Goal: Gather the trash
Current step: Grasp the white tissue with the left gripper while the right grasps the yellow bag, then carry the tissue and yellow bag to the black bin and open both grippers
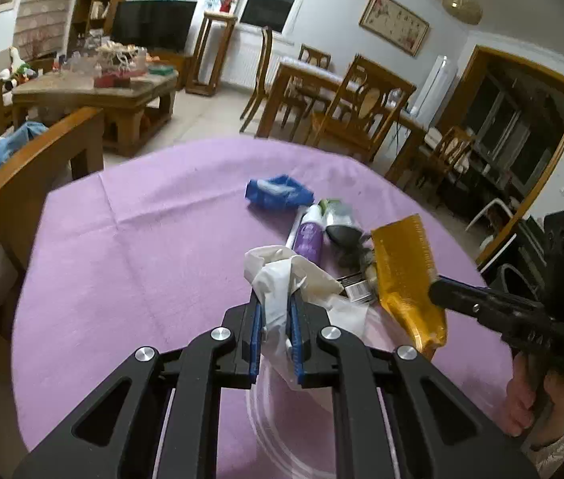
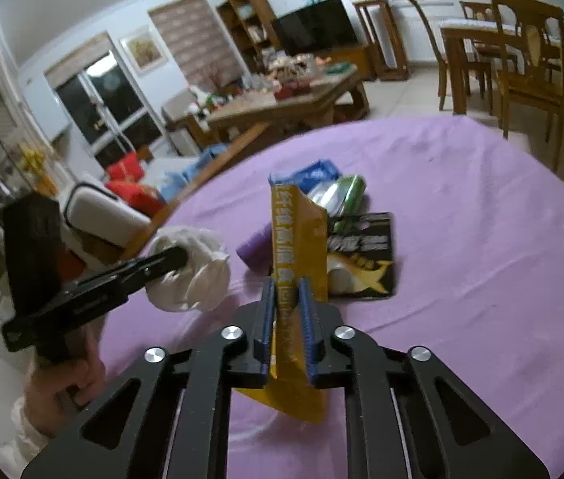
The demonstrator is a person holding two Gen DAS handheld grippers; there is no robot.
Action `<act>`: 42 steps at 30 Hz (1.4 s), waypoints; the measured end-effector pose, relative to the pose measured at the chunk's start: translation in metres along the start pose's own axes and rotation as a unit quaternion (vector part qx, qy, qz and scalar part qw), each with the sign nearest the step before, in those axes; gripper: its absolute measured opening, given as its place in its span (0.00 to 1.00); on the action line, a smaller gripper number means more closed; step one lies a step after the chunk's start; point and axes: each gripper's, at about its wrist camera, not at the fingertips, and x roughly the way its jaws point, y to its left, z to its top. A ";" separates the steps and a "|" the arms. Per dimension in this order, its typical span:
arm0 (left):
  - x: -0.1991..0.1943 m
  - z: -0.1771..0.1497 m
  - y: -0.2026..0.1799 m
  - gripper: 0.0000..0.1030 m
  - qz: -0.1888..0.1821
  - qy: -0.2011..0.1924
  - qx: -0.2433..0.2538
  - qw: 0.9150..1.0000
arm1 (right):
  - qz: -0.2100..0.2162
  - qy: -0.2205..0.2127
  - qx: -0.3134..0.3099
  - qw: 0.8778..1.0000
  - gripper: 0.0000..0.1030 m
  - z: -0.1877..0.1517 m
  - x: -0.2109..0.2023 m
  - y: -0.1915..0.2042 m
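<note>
Yellow wrapper [image 2: 297, 239] upright, long axis vertical, clamped in right gripper [image 2: 289, 319] jaws

The tablecloth [image 1: 142, 239] is matt lilac cloth with fold creases. The white tissue [image 1: 282, 279] at the centre looks soft, crumpled paper. The yellow wrapper [image 2: 297, 231] is glossy plastic foil. The black packet [image 2: 365, 255] shines too. The chairs [image 1: 361, 107] at upper right are varnished wood.

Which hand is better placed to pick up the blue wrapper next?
Neither yet: the left gripper holds white tissue, the right gripper a yellow packet. The blue wrapper lies beyond both.
</note>
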 end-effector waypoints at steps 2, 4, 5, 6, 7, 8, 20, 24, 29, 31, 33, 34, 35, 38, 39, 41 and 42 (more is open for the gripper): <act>-0.010 0.002 -0.002 0.12 -0.001 -0.010 0.002 1.000 | -0.001 -0.015 -0.001 1.000 0.12 0.001 -0.017 -0.002; -0.019 0.003 -0.004 0.12 -0.001 -0.017 0.004 1.000 | -0.007 -0.022 -0.003 1.000 0.12 -0.003 -0.030 -0.005; -0.024 0.003 -0.006 0.12 -0.003 -0.021 0.004 1.000 | -0.007 -0.026 -0.001 1.000 0.12 -0.005 -0.037 -0.009; -0.027 0.003 -0.006 0.12 -0.005 -0.025 0.003 1.000 | -0.005 -0.028 0.002 1.000 0.12 -0.006 -0.042 -0.013; -0.033 0.004 -0.009 0.12 -0.012 -0.030 0.003 0.999 | -0.003 -0.030 0.005 1.000 0.12 -0.008 -0.048 -0.017; -0.036 0.005 -0.011 0.12 -0.018 -0.032 0.001 0.999 | 0.000 -0.034 0.009 0.999 0.12 -0.011 -0.053 -0.020; -0.030 0.026 -0.099 0.12 -0.122 -0.061 0.028 0.990 | 0.018 -0.128 0.049 0.990 0.12 -0.027 -0.171 -0.074; -0.008 0.027 -0.149 0.12 -0.174 -0.047 0.049 0.982 | -0.009 -0.164 0.063 0.984 0.12 -0.042 -0.229 -0.109; 0.028 0.021 -0.227 0.12 -0.234 -0.016 0.094 0.968 | -0.048 -0.202 0.089 0.974 0.12 -0.065 -0.287 -0.151; 0.040 0.018 -0.256 0.12 -0.253 -0.008 0.111 0.961 | -0.068 -0.219 0.101 0.968 0.12 -0.076 -0.312 -0.170; 0.052 0.015 -0.278 0.13 -0.268 0.000 0.120 0.956 | -0.087 -0.231 0.111 0.963 0.12 -0.087 -0.332 -0.186; 0.061 0.013 -0.295 0.13 -0.275 0.005 0.127 0.953 | -0.097 -0.236 0.114 0.960 0.12 -0.092 -0.338 -0.194; 0.065 0.011 -0.303 0.13 -0.280 0.009 0.132 0.951 | -0.117 -0.242 0.120 0.956 0.12 -0.099 -0.351 -0.204; 0.086 0.004 -0.339 0.13 -0.298 0.027 0.148 0.943 | -0.154 -0.253 0.137 0.945 0.12 -0.120 -0.376 -0.232; 0.093 0.001 -0.349 0.13 -0.302 0.032 0.153 0.940 | -0.162 -0.255 0.142 0.943 0.12 -0.126 -0.382 -0.241; 0.102 -0.007 -0.362 0.13 -0.307 0.043 0.161 0.937 | -0.180 -0.260 0.159 0.935 0.12 -0.140 -0.396 -0.261; 0.106 -0.011 -0.369 0.13 -0.309 0.050 0.166 0.935 | -0.184 -0.261 0.165 0.933 0.12 -0.145 -0.398 -0.268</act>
